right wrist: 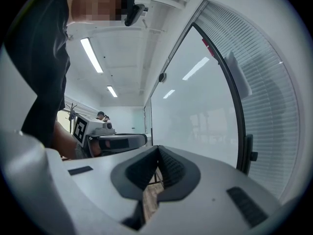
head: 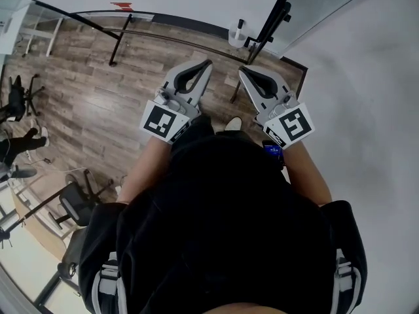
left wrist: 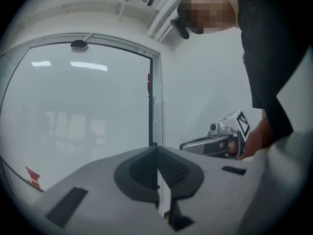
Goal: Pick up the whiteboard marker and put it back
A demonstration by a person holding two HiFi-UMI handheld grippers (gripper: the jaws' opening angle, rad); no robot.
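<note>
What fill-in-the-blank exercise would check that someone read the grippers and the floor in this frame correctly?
1. The jaws of the left gripper are ____, pad against pad.
2. The right gripper is shut too, and between its jaws there is ____.
3. In the head view, the floor ahead of the person is laid with ____ planks.

Missing words: shut; nothing; wood
</note>
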